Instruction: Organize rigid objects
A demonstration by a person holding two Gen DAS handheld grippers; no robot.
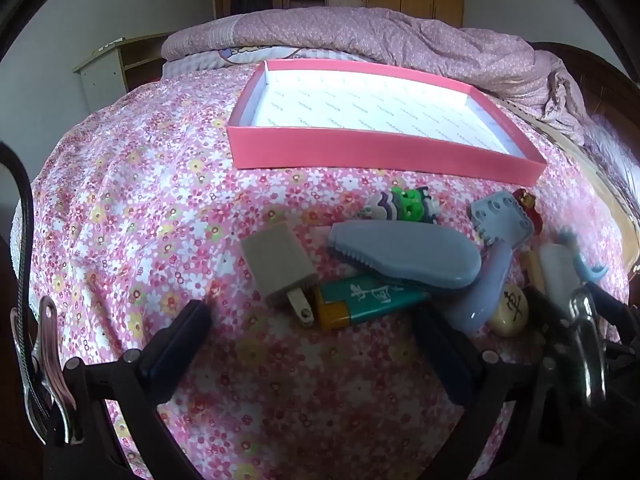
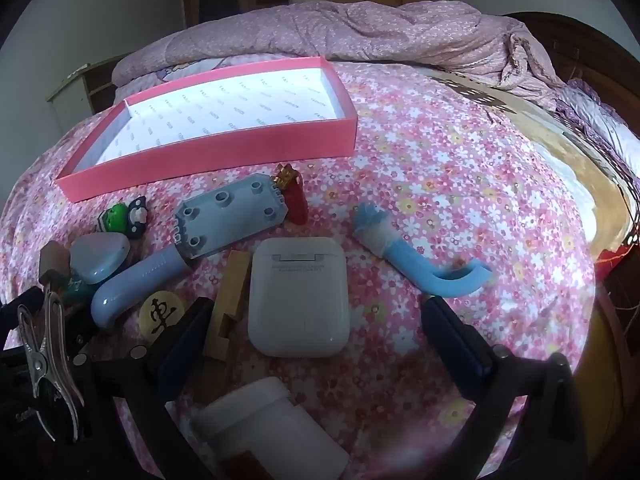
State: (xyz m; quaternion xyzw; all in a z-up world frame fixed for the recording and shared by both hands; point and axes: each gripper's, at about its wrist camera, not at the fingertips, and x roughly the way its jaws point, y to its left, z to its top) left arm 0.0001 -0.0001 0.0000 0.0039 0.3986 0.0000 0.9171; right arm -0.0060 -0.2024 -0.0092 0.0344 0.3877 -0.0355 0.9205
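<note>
Floral pink bedding [image 1: 160, 208] covers the bed, with a rumpled quilt [image 1: 400, 36] and wooden wardrobes behind. On it sits an empty pink box [image 1: 384, 152], and in front of that lies a loose heap of small items, none yet inside.

Both tools stand wide apart and hold nothing: the left gripper [image 1: 316, 348] hovers near a teal lighter [image 1: 368, 300] and a beige plug adapter [image 1: 280, 264], the right gripper [image 2: 320, 340] brackets a white earbud case [image 2: 298, 296] without pressing it.

Likely trouble is the soft, wrinkled bedding — a push down could sink an object and tip it out of the jaws. The lighter is also pinned under a grey-blue comb [image 1: 404, 252], so dragging it may scatter its neighbours. The smooth earbud case could slip.

Only the right view shows the earbud case fully, a wooden block [image 2: 228, 304], a blue toy [image 2: 420, 256] and a white container [image 2: 264, 424] close below; only the left view shows the adapter and lighter clearly.
</note>
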